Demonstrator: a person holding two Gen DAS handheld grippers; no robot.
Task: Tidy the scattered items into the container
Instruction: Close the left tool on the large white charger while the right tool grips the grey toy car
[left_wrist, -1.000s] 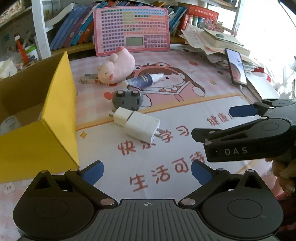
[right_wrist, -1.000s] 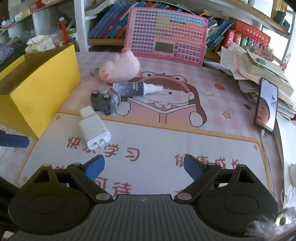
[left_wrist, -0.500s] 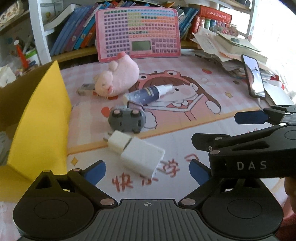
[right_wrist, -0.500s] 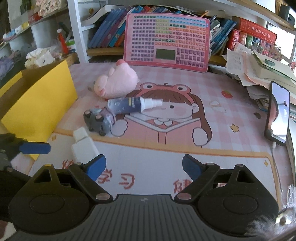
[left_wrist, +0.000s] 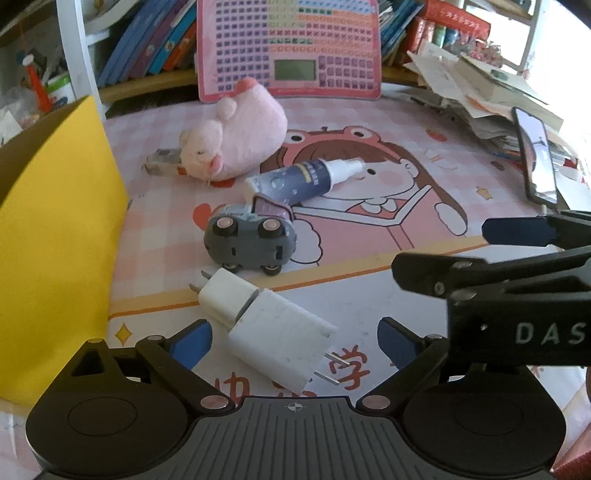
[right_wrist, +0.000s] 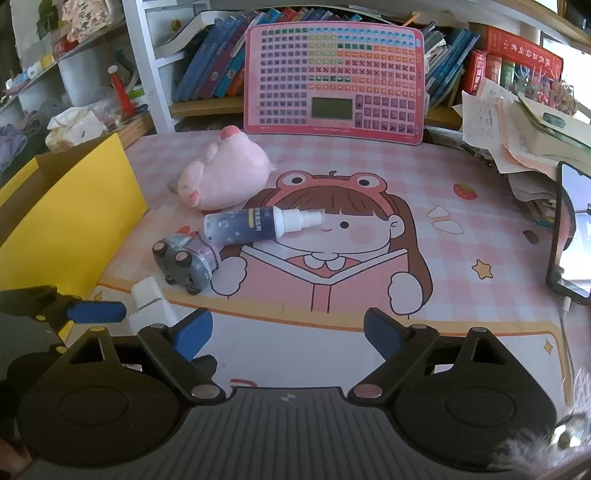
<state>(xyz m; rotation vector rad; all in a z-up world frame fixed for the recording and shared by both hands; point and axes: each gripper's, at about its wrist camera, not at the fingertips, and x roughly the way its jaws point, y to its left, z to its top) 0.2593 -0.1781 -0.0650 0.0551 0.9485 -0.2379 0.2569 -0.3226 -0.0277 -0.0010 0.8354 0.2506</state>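
A white charger plug (left_wrist: 269, 325) lies on the pink mat, between the open fingers of my left gripper (left_wrist: 293, 341); it also shows in the right wrist view (right_wrist: 151, 301). Behind it lie a grey toy car (left_wrist: 251, 240) on its side, a dark blue spray bottle (left_wrist: 301, 179) and a pink plush pig (left_wrist: 236, 136). The yellow cardboard box (left_wrist: 55, 236) stands at the left. My right gripper (right_wrist: 288, 332) is open and empty, low over the mat, right of the left one.
A pink keyboard toy (right_wrist: 334, 79) leans against the bookshelf at the back. A phone (right_wrist: 570, 232) and a paper stack (right_wrist: 517, 140) sit at the right. A small wrapped item (left_wrist: 162, 164) lies left of the pig.
My left gripper has moved forward, so the charger now lies between its fingers. My right gripper has also moved forward toward the bottle and the car.
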